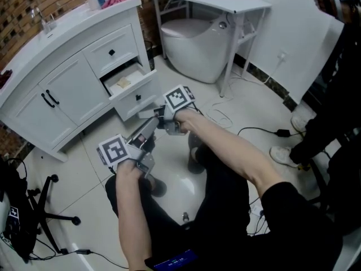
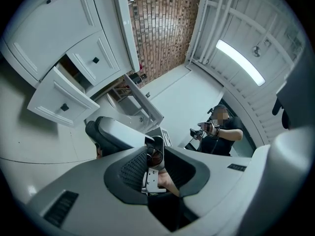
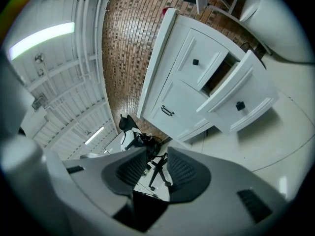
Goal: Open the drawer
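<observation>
The drawer point(image 1: 137, 97) is the lower of two on the right side of the white cabinet point(image 1: 65, 83). It stands pulled well out from the cabinet's face, and its inside lies open to view with something pale and flat in it. The upper drawer point(image 1: 110, 53), directly above it in the cabinet, is shut flush, and the cabinet's two doors point(image 1: 48, 99) to the left are closed.

Both grippers hang in the air in front of the cabinet, off the drawer and touching nothing. The right gripper point(image 1: 151, 113) is just short of the drawer front and its knob point(image 1: 137, 97). Its fingers are apart with nothing between them, and only the room shows through the gap. The left gripper point(image 1: 145, 133) is farther from the cabinet, behind the right one. Its fingers point(image 2: 133, 168) are also apart and grip nothing, with the other gripper showing beyond them.

Judged from this, the opening is essentially done. At most a further pull remains, if the drawer is wanted fully out.
</observation>
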Demonstrator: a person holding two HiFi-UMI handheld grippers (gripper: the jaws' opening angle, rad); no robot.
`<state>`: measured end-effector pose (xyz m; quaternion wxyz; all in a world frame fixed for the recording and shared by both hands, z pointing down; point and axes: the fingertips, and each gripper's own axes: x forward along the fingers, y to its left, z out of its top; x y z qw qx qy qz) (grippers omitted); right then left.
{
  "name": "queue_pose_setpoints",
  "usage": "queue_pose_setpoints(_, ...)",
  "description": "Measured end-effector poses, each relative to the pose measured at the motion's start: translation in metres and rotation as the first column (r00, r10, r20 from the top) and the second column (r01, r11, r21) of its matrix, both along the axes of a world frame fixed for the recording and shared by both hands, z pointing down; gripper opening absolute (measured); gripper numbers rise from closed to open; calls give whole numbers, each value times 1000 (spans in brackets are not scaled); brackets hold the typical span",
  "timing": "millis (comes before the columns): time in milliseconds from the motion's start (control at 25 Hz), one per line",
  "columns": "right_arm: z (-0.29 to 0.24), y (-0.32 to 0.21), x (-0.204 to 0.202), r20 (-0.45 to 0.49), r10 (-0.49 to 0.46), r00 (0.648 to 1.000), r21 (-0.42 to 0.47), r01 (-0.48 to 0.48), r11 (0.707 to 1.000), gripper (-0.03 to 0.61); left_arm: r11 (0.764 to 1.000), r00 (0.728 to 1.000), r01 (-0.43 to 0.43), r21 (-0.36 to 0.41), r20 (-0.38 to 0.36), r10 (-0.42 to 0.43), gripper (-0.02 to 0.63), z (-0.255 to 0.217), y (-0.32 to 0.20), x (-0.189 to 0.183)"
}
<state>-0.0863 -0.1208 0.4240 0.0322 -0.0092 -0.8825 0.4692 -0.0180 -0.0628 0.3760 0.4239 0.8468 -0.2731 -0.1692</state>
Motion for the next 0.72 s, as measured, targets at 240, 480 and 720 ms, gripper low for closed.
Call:
queue_pose_setpoints(240, -1, -1, 3, 8, 7, 1000, -9, -6, 1000, 152, 1000, 999, 11, -18, -45, -12, 107, 0, 0, -3)
queue_pose_setpoints(480, 0, -3, 2, -3, 11, 1000, -6, -11, 1000, 145, 1000, 1000, 7, 10, 15, -7, 107, -4, -2, -2)
queue_pose_setpoints(720, 0, -2, 4, -13, 13, 1000, 7, -13, 1000, 129, 1000, 1000, -9, 20, 14, 9, 107, -5, -1, 2)
